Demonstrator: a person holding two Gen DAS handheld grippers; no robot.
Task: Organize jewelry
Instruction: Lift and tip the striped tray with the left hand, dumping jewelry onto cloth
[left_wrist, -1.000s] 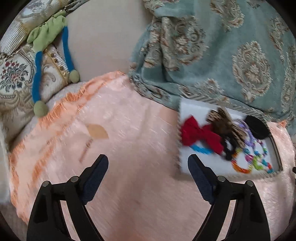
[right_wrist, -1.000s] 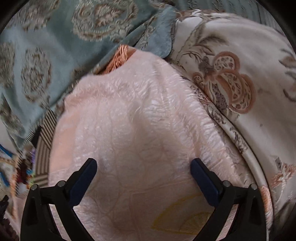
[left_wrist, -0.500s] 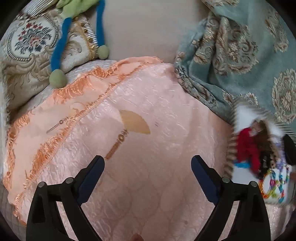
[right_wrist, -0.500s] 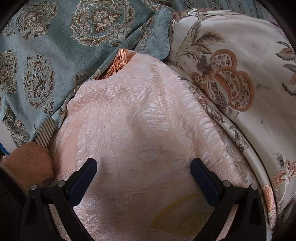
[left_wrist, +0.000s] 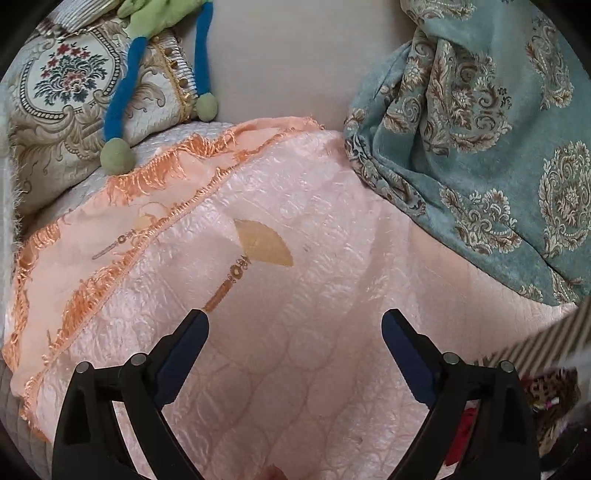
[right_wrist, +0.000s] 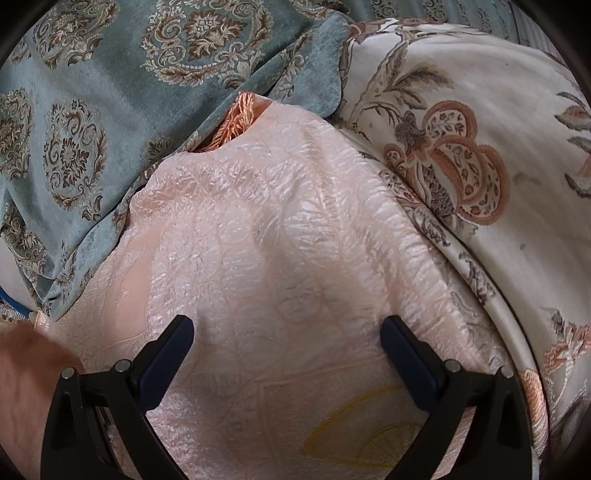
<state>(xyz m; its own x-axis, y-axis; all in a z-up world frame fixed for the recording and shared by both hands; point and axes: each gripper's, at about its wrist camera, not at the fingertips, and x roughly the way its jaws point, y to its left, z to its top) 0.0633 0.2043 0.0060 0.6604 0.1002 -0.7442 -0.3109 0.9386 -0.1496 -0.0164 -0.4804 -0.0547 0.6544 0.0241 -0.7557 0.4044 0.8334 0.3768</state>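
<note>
Left wrist view: striped-edged white tray of hair bows and bead jewelry (left_wrist: 554, 354) sits low right of your left claw (left_wrist: 295, 328), half hidden behind right finger. Left claw spread wide, empty, over quilted pink satin bedspread (left_wrist: 314, 258). Right claw (right_wrist: 288, 339) spread, empty; tray not seen there.

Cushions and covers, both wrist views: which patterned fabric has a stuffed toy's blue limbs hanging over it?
The cream floral cushion, upper left in the left wrist view. The toy's blue limbs drape across it; the teal damask cloth carries nothing.
</note>
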